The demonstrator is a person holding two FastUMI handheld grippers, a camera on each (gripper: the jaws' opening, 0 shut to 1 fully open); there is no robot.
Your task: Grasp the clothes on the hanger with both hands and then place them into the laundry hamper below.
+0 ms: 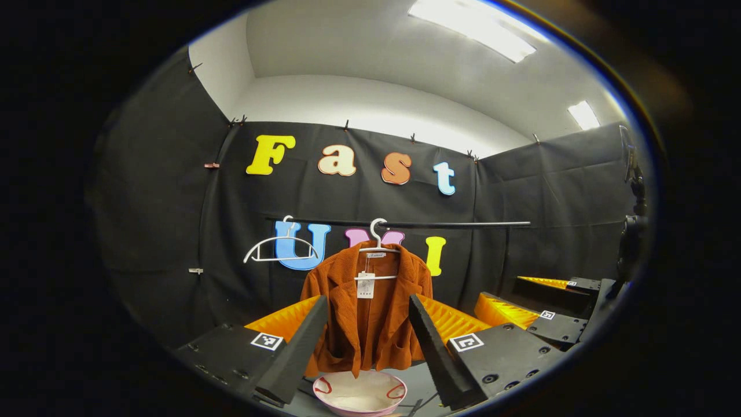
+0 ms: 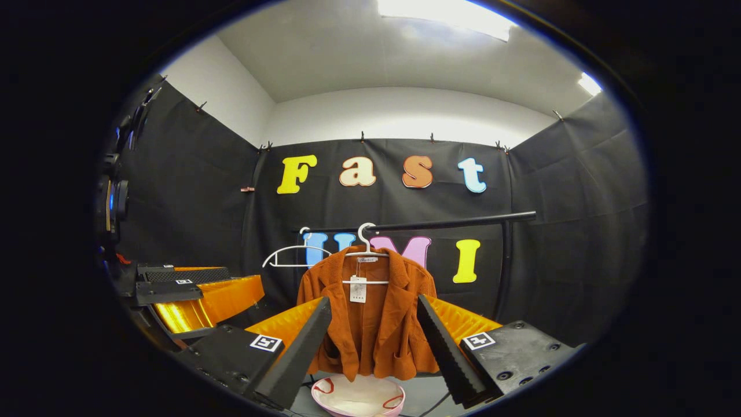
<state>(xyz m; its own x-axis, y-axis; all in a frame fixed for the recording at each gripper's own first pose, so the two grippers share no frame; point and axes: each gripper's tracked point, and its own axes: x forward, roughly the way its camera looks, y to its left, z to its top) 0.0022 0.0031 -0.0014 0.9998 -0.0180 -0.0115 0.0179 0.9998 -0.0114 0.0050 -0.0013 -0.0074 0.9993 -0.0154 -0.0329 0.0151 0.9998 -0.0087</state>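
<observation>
A black rail [image 1: 399,223] spans the booth wall. From it hangs a rust corduroy jacket [image 1: 370,324] on a white hanger [image 1: 377,243], directly above the pink-rimmed laundry hamper [image 1: 360,395]. An empty white hanger [image 1: 281,248] hangs just beside. The left hand-held gripper [image 1: 368,341] and right hand-held gripper [image 2: 373,347] gape wide, holding nothing, the jacket framed between their fingers.

Rust-orange ribbed jacket [image 1: 367,315], white hanger [image 1: 377,243]

Black cloth walls [image 2: 185,197], white ceiling [image 2: 405,63], bright ceiling light [image 1: 474,26].
</observation>
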